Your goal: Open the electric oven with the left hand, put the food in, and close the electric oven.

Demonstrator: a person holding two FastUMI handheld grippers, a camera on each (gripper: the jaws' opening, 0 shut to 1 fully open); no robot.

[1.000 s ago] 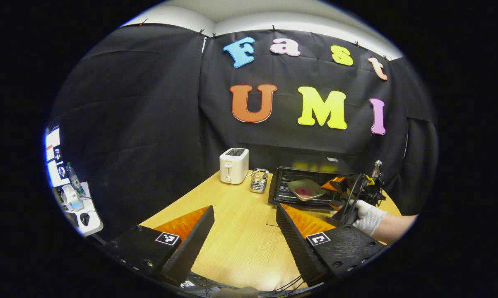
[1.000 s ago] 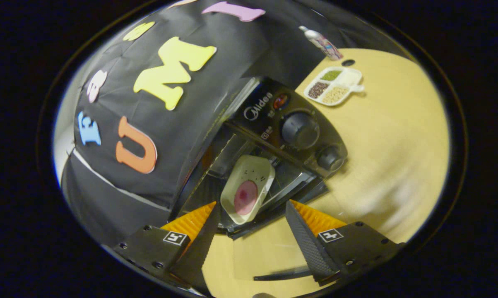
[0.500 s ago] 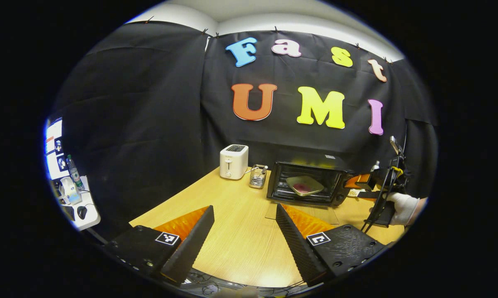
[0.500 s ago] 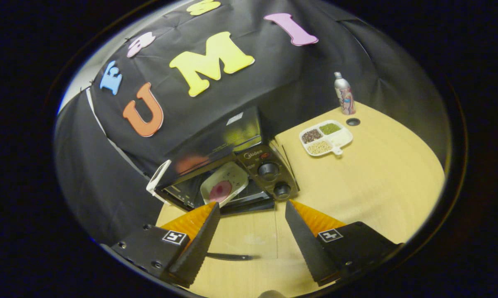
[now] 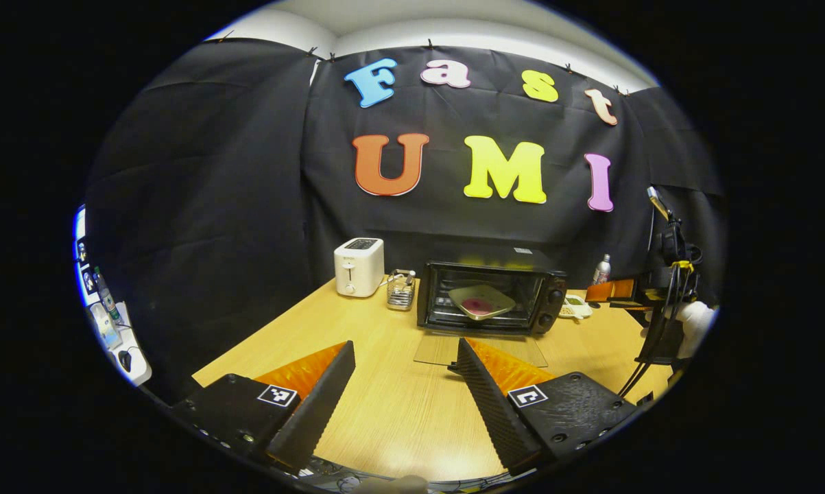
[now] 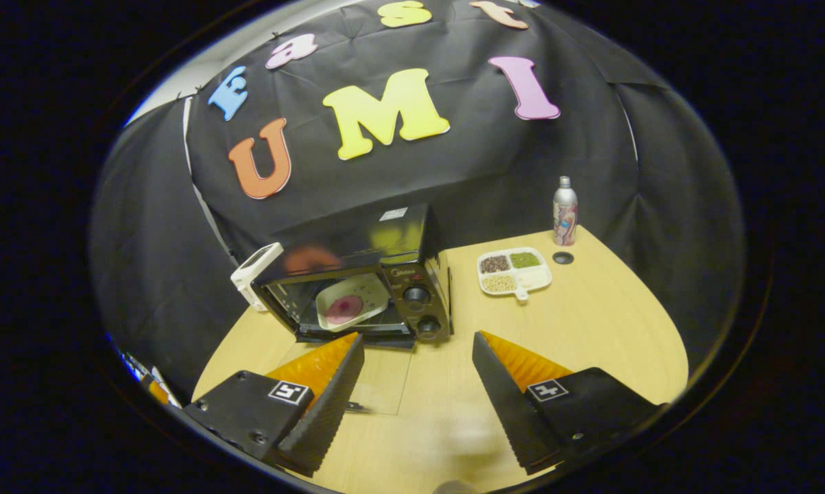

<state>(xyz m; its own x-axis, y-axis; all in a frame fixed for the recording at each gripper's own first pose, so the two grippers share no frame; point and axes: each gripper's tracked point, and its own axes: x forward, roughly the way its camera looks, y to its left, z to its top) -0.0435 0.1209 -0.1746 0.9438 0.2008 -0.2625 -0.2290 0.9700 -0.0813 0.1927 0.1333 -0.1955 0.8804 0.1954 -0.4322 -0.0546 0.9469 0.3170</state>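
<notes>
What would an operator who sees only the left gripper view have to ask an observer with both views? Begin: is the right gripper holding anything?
Observer: No; the right gripper stands open, nothing between its fingers.
Operator: What is in the dish beside the oven?
Observer: It holds dark, green and pale grains in separate compartments.
Operator: Anything by the bottle?
Observer: A small dark disc lies on the table beside it.

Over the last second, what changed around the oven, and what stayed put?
The right gripper backed away from the oven and levelled out, empty and open; the left gripper also drew back a little. The plate of food stayed inside, the door stayed flat open, and the toaster and sectioned dish didn't move.
</notes>
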